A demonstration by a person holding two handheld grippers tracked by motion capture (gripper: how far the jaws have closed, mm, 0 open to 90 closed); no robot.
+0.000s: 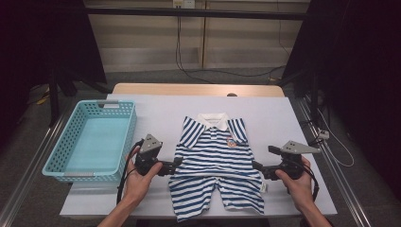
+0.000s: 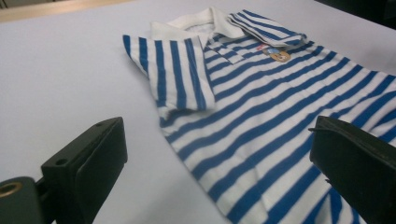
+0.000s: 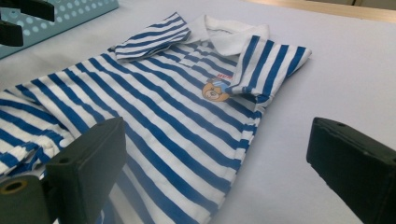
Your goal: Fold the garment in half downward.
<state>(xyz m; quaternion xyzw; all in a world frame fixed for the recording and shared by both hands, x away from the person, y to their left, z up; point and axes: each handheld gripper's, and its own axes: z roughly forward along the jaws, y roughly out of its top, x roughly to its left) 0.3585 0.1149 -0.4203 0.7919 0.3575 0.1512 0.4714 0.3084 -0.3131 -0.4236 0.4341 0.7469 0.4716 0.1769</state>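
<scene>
A blue-and-white striped baby romper (image 1: 215, 156) lies flat on the white table cover, collar away from me, both short sleeves folded in over the chest. A small bear badge (image 3: 214, 91) sits on its chest. My left gripper (image 1: 176, 165) is at the romper's left waist edge, jaws open wide. In the left gripper view (image 2: 219, 158) one jaw stands over bare cover, the other over the stripes (image 2: 261, 107), with the hem edge between them and unpinched. My right gripper (image 1: 257, 168) mirrors this at the right waist edge, open over the cloth's edge (image 3: 163, 116).
A light-blue plastic basket (image 1: 94, 103) stands at the table's left, with nothing in it; its wall (image 3: 70, 14) shows in the right gripper view. The white cover (image 1: 156, 113) ends at a wooden strip (image 1: 198, 89) at the back. Dark stands flank the table.
</scene>
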